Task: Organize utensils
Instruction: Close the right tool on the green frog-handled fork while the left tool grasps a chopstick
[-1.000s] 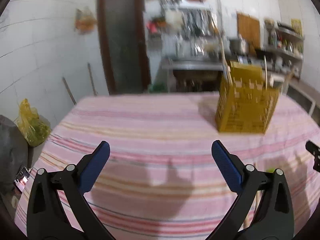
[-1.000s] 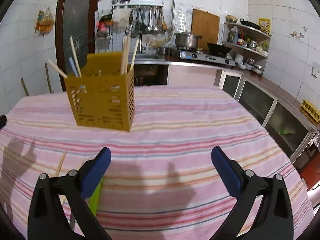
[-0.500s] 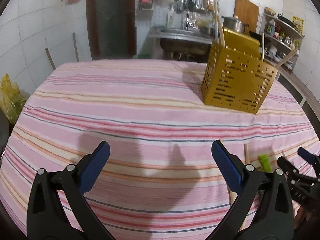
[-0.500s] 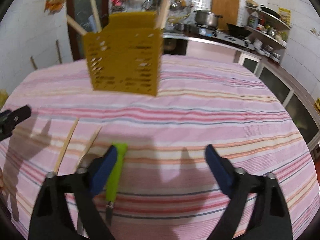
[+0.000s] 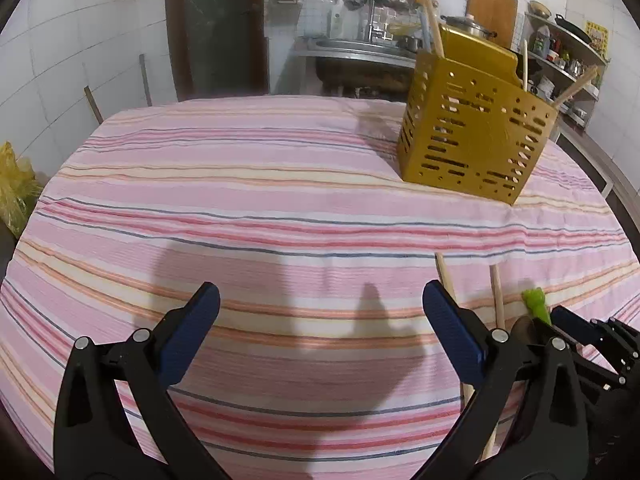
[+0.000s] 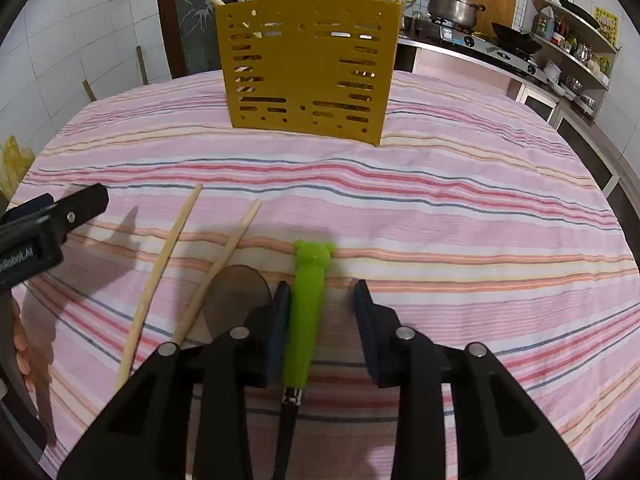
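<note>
Big pink striped tablecloth (image 6: 460, 208) over the whole table, edges running out of view on every side. Yellow slotted utensil caddy (image 6: 310, 68) standing upright toward the far side, a few wooden sticks and something pale blue poking out the top, contents otherwise hidden behind the walls and impossible to sort by compartment. Left gripper (image 5: 320, 324) low over bare cloth, spread wide with nothing between the blue pads, seen from the right wrist only as a black tip (image 6: 60, 216) cut off at the frame edge. Right gripper (image 6: 322, 320) down at the cloth, partly open around the green-handled utensil (image 6: 306, 312): left pad touching or just beside the handle, right pad clearly apart, so not clamped. Handle lying flat, pointing toward the caddy, with a little animal-ear shape at the far end; dark metal working end disappears under the gripper body, so no telling what kind of tool. Just left of it, two chopsticks (image 6: 158, 280) lying loose, near ends hidden under the gripper. Brownish round thing (image 6: 236, 296) beside the second chopstick, maybe a spoon bowl, hard to make out.
</note>
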A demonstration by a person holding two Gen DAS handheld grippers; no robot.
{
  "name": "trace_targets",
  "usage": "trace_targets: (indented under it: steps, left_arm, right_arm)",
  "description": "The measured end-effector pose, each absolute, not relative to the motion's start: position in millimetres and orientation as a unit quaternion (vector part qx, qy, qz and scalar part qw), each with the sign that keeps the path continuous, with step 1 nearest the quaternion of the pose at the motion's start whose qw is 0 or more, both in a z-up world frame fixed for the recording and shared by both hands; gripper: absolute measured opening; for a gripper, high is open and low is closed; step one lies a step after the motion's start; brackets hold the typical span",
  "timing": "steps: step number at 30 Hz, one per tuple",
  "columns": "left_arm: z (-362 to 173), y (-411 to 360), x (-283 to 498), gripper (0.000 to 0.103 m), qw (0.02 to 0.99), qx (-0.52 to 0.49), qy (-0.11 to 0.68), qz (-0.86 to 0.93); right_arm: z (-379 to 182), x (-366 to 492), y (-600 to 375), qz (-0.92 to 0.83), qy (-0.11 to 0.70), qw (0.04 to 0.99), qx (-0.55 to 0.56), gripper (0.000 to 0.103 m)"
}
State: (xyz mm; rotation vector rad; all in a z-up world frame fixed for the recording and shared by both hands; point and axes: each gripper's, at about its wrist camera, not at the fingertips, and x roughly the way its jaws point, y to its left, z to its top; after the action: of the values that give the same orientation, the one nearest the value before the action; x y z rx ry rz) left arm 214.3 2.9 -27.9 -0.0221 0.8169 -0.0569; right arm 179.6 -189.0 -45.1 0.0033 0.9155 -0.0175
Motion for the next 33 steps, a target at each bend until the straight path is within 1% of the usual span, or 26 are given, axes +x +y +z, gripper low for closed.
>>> trace_targets:
  steps: [1,8,13,15,16,18,20,21,22,24,25,26,28,33]
  left_arm:
    - [-27.9,0.4,213.9,0.098,0.917,-0.008,0.397,-0.028]
    - [-27.0,-19.7,212.4,0.097,0.915,-0.007,0.401,-0.044]
    - [-30.8,-45.1,216.6,0.087,0.908,-0.009,0.414,-0.066]
    - [-37.4,-55.5,220.0,0.077,0.901,-0.006,0.427,-0.075]
    - [-41.0,-60.2,221.1,0.074,0.898,-0.003,0.433,-0.078]
    - [-47.4,-68.3,222.7,0.061,0.893,0.006,0.443,-0.082]
    - [-53.8,-74.0,224.6,0.057,0.886,0.014,0.455,-0.085]
    - [-54.5,-75.6,224.5,0.056,0.888,0.016,0.452,-0.080]
    - [-54.4,-75.9,224.7,0.053,0.889,0.016,0.451,-0.080]
    - [-54.0,-76.4,226.5,0.042,0.887,0.013,0.455,-0.077]
    - [-53.8,-76.4,227.0,0.040,0.886,0.012,0.456,-0.076]
    - [-53.2,-76.6,227.1,0.034,0.886,0.010,0.458,-0.076]
    - [-52.5,-75.9,226.5,0.026,0.885,0.001,0.459,-0.074]
    - [-52.5,-77.7,233.5,0.016,0.883,0.003,0.463,-0.074]
  right_arm:
    - [-44.7,180.0,-190.1,-0.003,0.442,0.897,0.007,0.018]
    - [-34.4,182.0,-224.1,-0.006,0.436,0.899,0.041,0.017]
    - [-33.3,183.8,-246.3,-0.017,0.438,0.898,0.038,0.017]
    - [-36.3,184.0,-250.4,-0.019,0.438,0.898,0.038,0.017]
    - [-38.5,184.0,-252.1,-0.019,0.439,0.897,0.040,0.017]
    - [-43.8,184.4,-254.6,-0.015,0.440,0.897,0.046,0.017]
    - [-44.9,184.6,-255.9,-0.013,0.439,0.897,0.047,0.017]
    - [-44.9,185.0,-255.7,-0.013,0.439,0.897,0.046,0.017]
    - [-44.9,186.0,-255.0,-0.013,0.439,0.897,0.045,0.017]
    - [-45.1,187.6,-254.9,-0.015,0.440,0.897,0.045,0.017]
    - [-45.3,188.2,-254.9,-0.015,0.440,0.897,0.045,0.017]
    - [-45.7,188.8,-254.1,-0.016,0.440,0.897,0.042,0.017]
    - [-45.6,189.7,-253.0,-0.017,0.440,0.897,0.037,0.017]
    - [-44.2,196.4,-254.6,-0.021,0.447,0.893,0.044,0.017]
